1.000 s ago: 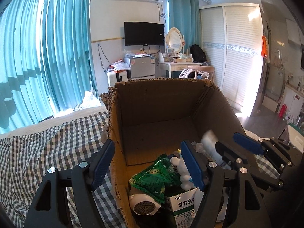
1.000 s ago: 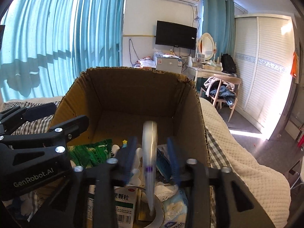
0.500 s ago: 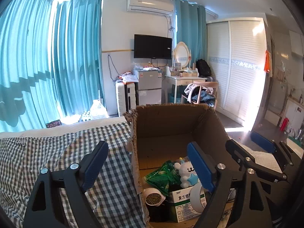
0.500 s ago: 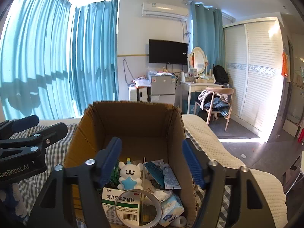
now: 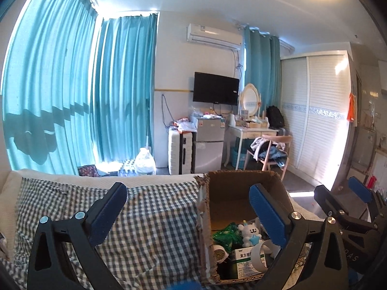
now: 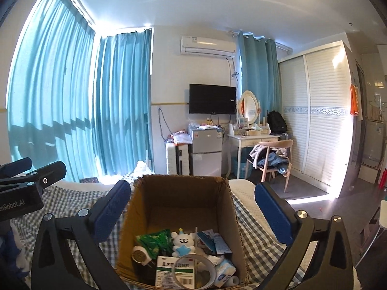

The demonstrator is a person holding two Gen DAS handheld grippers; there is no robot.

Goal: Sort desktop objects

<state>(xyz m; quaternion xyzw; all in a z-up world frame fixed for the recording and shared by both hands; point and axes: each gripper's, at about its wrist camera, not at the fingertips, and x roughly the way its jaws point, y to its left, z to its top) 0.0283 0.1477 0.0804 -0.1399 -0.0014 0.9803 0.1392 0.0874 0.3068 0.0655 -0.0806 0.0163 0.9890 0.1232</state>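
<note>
An open cardboard box point(image 6: 179, 205) stands on a checked cloth point(image 5: 150, 215). In it lie a clear tape roll point(image 6: 193, 275), a green-and-white medicine box point(image 6: 174, 273), a white bear toy point(image 6: 182, 240), a green packet point(image 6: 152, 240) and several small items. My right gripper point(image 6: 192, 213) is open and empty, raised above the box and pulled back from it. My left gripper point(image 5: 187, 213) is open and empty, above the cloth at the box's left wall point(image 5: 205, 229). The right gripper also shows at the right in the left wrist view point(image 5: 343, 205).
The box sits on a bed with a white quilt point(image 6: 244, 188) to its right. Beyond the bed stand teal curtains point(image 6: 72, 111), a small fridge point(image 6: 205, 149), a white dressing table point(image 6: 251, 137) and a chair point(image 6: 273, 159). The bed's far edge lies just behind the box.
My right gripper opened and let go of the tape roll, which now lies in the box. Both grippers have lifted and drawn back, so the box looks smaller and lower.
</note>
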